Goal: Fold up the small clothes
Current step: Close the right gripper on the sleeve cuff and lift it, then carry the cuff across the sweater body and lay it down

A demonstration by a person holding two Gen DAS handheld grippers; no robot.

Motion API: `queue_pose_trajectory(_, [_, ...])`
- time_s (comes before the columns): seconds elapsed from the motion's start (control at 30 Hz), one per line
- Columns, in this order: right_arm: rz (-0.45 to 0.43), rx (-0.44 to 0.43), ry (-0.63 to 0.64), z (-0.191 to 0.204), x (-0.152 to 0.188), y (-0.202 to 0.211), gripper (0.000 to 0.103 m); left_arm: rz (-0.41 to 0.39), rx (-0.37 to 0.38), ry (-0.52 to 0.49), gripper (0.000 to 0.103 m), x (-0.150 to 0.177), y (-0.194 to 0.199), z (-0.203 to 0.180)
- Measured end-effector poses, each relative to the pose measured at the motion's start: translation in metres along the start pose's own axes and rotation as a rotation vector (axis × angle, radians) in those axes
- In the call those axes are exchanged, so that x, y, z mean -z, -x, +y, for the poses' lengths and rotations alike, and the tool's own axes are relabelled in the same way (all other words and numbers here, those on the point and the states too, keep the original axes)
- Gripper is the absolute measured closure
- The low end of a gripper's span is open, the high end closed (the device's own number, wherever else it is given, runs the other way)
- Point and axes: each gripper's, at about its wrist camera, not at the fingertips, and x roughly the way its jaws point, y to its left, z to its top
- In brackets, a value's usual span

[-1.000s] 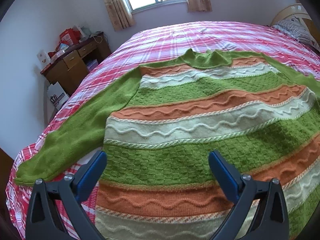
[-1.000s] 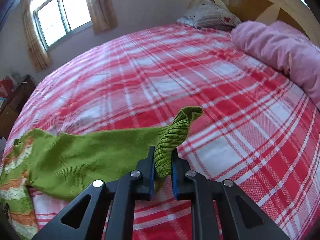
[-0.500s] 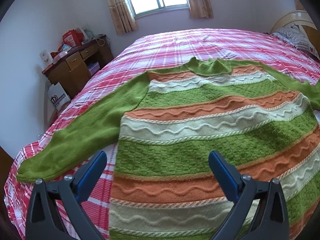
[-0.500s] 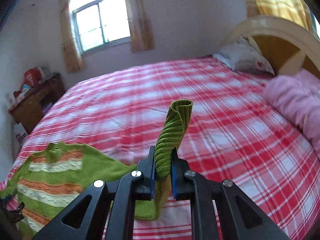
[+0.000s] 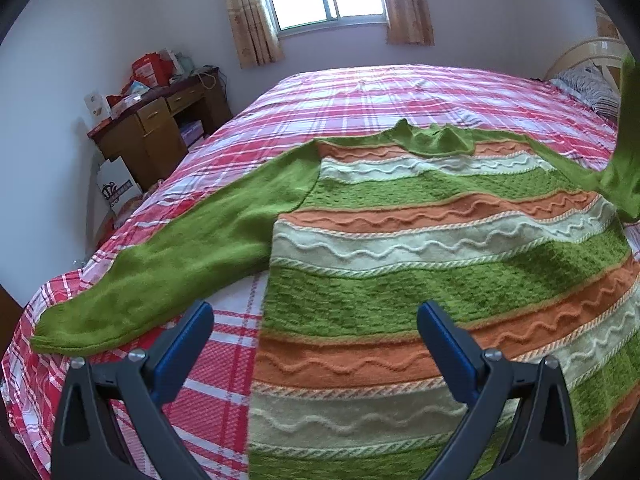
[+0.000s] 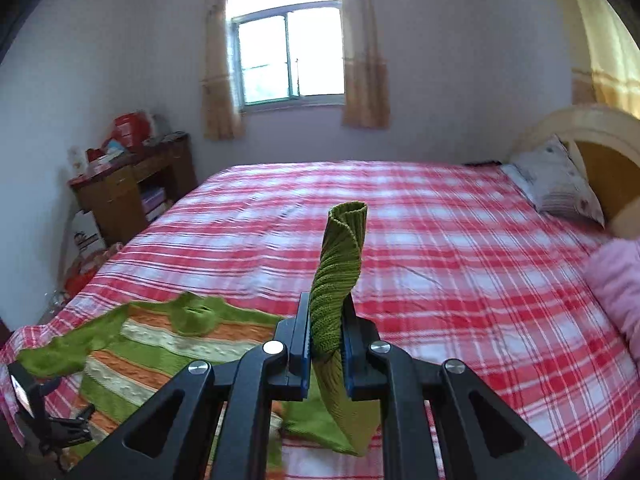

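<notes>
A knit sweater (image 5: 420, 248) with green, orange and cream stripes lies flat on the red plaid bed (image 5: 360, 92), neck toward the window. Its left sleeve (image 5: 168, 264) stretches out to the bed's left edge. My left gripper (image 5: 314, 340) hovers open above the sweater's lower left part, nothing between its blue pads. My right gripper (image 6: 326, 344) is shut on the ribbed green cuff (image 6: 340, 264) of the other sleeve, which stands up out of the jaws. In the left wrist view that lifted sleeve (image 5: 624, 160) rises at the far right. The left gripper (image 6: 44, 420) shows small at the right wrist view's lower left.
A brown wooden desk (image 5: 160, 136) with red boxes stands by the wall left of the bed. A patterned pillow (image 6: 556, 184) and a pink blanket (image 6: 620, 280) lie at the headboard (image 6: 600, 140) on the right. The bed's far half is bare plaid cover.
My right gripper has lifted the sleeve cuff well up off the bed and swung toward the sweater body. The left gripper has drifted slightly, staying open.
</notes>
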Motion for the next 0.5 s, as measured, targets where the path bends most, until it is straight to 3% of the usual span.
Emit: queue_pose_trajectory(0.5, [-0.041,-0.151,0.143,0.127,-0.035,-0.01,0.092,0.015,0.009,0.059,0.0,0.008,-0.011,0.025])
